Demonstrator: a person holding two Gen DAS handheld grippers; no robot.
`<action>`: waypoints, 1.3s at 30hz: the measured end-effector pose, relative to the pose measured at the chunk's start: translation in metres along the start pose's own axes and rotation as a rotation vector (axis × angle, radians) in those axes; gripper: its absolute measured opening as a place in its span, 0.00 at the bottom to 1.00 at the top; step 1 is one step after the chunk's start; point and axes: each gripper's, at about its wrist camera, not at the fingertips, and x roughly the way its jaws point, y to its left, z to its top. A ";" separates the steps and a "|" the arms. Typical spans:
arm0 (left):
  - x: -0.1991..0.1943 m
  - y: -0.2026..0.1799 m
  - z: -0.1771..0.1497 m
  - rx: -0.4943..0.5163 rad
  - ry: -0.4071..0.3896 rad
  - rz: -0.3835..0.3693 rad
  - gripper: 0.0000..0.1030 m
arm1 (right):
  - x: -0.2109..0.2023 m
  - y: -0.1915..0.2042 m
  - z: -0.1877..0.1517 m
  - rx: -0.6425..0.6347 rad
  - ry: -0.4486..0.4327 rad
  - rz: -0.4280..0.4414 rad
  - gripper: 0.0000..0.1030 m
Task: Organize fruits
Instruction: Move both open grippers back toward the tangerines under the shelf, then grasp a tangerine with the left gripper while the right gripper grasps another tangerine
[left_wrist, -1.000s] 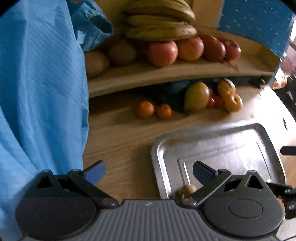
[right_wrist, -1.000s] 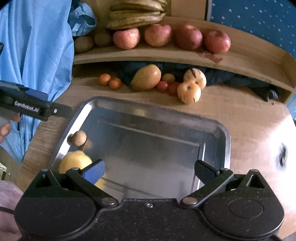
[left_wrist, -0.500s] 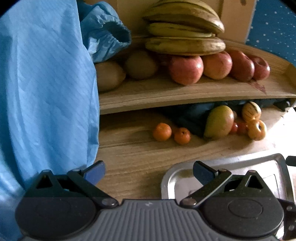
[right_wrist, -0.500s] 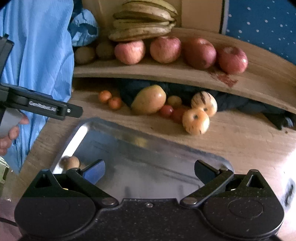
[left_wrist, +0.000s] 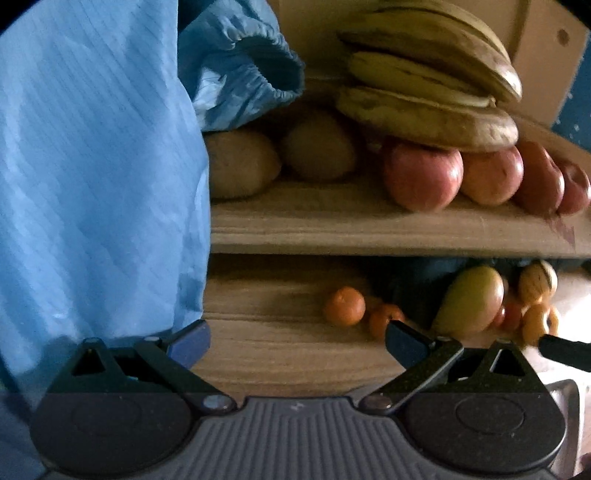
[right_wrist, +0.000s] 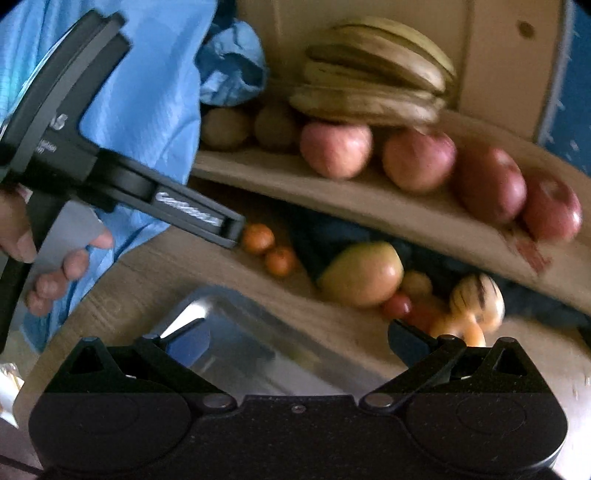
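My left gripper (left_wrist: 297, 341) is open and empty, close in front of two small oranges (left_wrist: 344, 306) on the wooden table under the shelf. It also shows from the side in the right wrist view (right_wrist: 232, 230), its tip beside the oranges (right_wrist: 258, 238). My right gripper (right_wrist: 299, 341) is open and empty above the far edge of the metal tray (right_wrist: 236, 332). A green-red mango (right_wrist: 362, 275), small red fruits (right_wrist: 397, 306) and a striped yellow fruit (right_wrist: 478, 299) lie past the tray.
A wooden shelf (left_wrist: 369, 229) holds bananas (left_wrist: 424, 85), several red apples (left_wrist: 423, 177) and two brown kiwis (left_wrist: 240, 164). Blue cloth (left_wrist: 96, 166) hangs at the left. A dark cloth (right_wrist: 332, 229) lies under the shelf.
Both grippers have moved forward toward the shelf and fruit. The tray has slid down out of most of both views. The left gripper has closed in on the oranges.
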 end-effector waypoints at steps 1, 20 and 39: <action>0.002 0.000 0.002 -0.005 0.003 -0.001 1.00 | 0.004 0.002 0.004 -0.020 -0.003 0.003 0.99; 0.042 -0.005 0.023 -0.073 0.122 -0.050 0.95 | 0.056 0.024 0.031 -0.239 0.019 0.016 0.68; 0.053 -0.006 0.025 -0.103 0.142 -0.143 0.55 | 0.078 0.029 0.036 -0.285 0.049 0.020 0.46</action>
